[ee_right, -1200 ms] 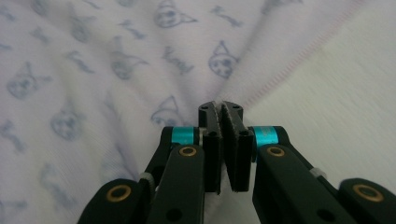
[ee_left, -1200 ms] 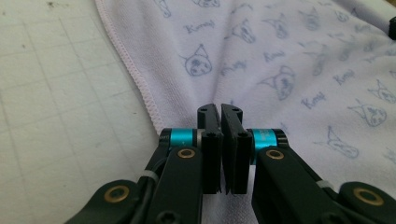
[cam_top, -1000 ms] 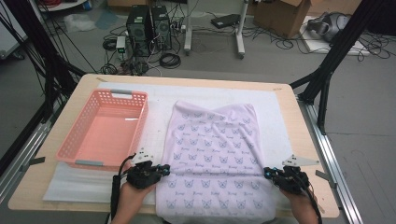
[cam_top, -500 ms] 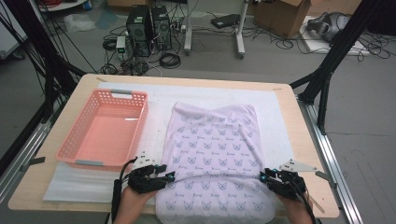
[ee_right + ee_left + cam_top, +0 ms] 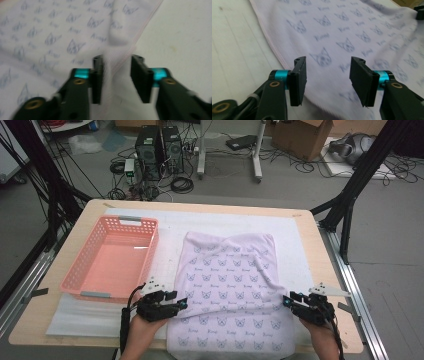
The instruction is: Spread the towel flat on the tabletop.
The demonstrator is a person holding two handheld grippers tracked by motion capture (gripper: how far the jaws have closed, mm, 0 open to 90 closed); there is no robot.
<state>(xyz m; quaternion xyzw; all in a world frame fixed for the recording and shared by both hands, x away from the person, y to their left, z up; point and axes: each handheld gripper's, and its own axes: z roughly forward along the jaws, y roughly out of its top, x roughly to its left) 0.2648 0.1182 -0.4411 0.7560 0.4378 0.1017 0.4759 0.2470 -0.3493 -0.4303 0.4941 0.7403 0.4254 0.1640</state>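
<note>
Cloth between two open grippers

Cloth, pale lilac with a repeated blue cat-face print [image 5: 230, 290], lies spread on the white mat [image 5: 300, 240] covering the wooden tabletop [image 5: 310, 220], its long axis running away from the person and its near end hanging over the front edge. The left gripper [image 5: 176, 306] sits at the cloth's left side edge, jaws apart, pointing inward across the fabric. The right gripper [image 5: 289, 301] sits at the opposite side edge, jaws also apart, the hem running up between them in its own view. Both are about equally near, one per side. A pink plastic basket [image 5: 114, 257] stands empty to the left. The right gripper view is blurred, so whether the hem touches either jaw is unclear.
</note>
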